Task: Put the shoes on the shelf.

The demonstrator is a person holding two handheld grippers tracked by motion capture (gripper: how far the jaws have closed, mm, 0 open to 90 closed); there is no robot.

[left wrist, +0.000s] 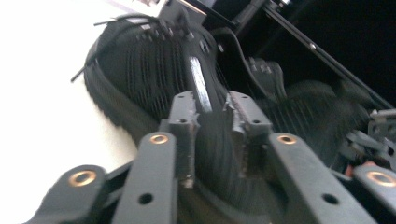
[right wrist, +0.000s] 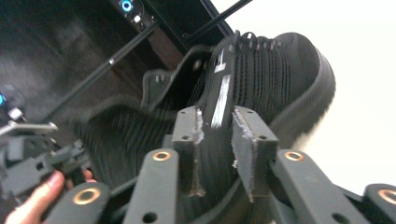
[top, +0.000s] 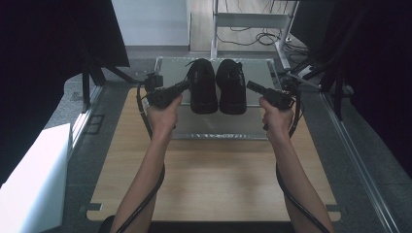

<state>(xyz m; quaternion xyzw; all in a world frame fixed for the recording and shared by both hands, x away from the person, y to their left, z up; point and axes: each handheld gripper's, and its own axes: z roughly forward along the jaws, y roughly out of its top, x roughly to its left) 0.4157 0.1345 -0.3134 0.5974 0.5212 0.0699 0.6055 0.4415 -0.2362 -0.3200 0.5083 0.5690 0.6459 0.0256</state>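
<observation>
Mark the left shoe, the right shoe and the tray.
left shoe (top: 203, 87), high view, on its upper.
right shoe (top: 231, 87), high view, on its upper.
tray (top: 218, 128), high view, on its bare near floor.

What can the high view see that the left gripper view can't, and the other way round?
High view: the wooden table, the person's forearms and a white box.
Left gripper view: up close, a shiny strip on the left shoe's heel, between the left gripper's jaws.
Both: the left shoe and the right shoe, black, side by side on the metal tray.
</observation>
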